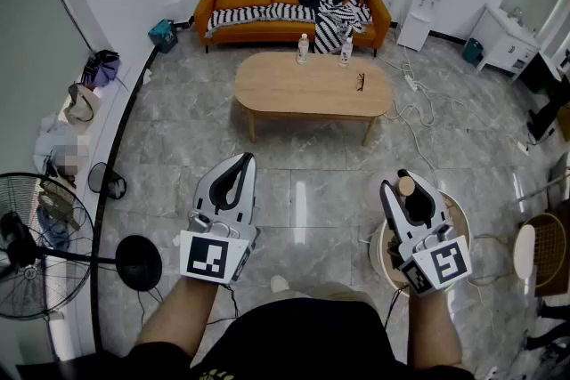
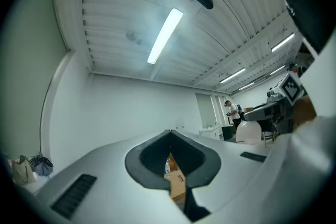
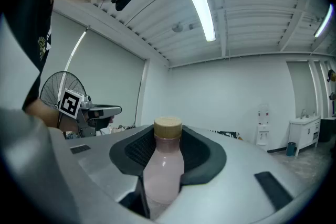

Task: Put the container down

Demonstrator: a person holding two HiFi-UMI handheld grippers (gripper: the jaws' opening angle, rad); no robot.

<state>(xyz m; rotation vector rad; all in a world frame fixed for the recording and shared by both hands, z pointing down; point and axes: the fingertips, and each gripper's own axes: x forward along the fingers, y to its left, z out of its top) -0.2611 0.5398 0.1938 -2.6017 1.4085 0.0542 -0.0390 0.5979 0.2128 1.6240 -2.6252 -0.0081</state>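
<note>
Pale-pink translucent bottle with a tan round cap [image 3: 164, 162]: cap toward the jaw tips, body clamped between the dark pads of the right gripper [image 1: 403, 184], over the round light-wood side table [image 1: 460, 216]; contact with the tabletop cannot be determined. Jaws stand wide around the bottle. Print: 1 black-and-white square marker [image 1: 443, 263] on each gripper's cube. Left gripper [image 1: 240, 161]: jaws together, nothing held. Both forearms [image 1: 434, 329] extended forward, grippers well apart
</note>
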